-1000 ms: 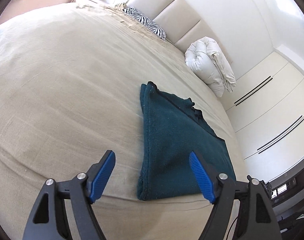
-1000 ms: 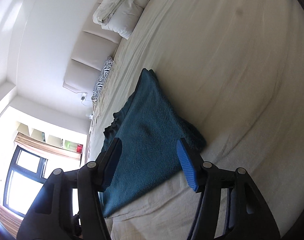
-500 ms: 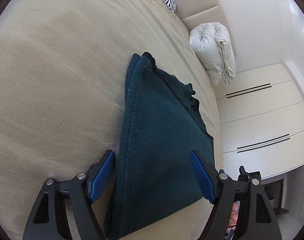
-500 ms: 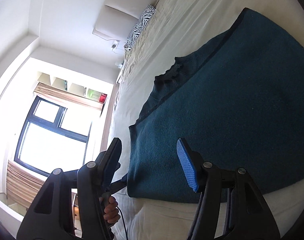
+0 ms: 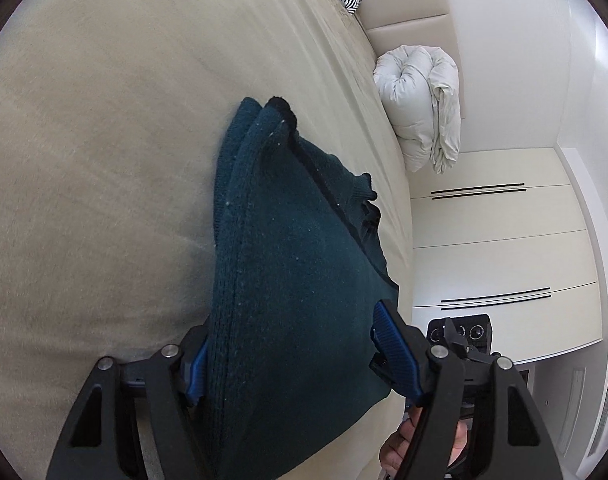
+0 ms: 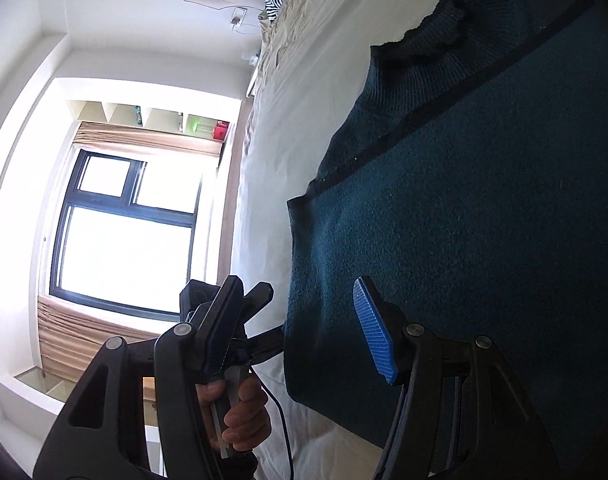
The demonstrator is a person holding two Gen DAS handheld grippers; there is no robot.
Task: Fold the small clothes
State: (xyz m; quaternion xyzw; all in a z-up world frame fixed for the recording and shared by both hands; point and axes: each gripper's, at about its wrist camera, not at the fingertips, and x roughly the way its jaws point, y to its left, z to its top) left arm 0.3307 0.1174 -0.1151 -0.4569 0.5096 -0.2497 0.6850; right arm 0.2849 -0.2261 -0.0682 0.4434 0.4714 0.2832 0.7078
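Now my left gripper [image 5: 288,354] is closing with the near corner of the folded teal sweater [image 5: 300,264] between its jaws, on the bed [image 5: 104,160]. My right gripper [image 6: 300,332] stands spread over the opposite edge. Seat every layer deep between the pads before lifting.

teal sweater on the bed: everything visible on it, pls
The teal sweater is a dark teal knit, fuzzy in look, with darker ribbed trim and a ribbed collar. It lies folded in layers on the beige bed sheet, flat, with stacked edges along one side. The left gripper straddles its near end, jaws closing, cloth between the fingers. The right gripper sits over its corner, fingers apart, not pinching.
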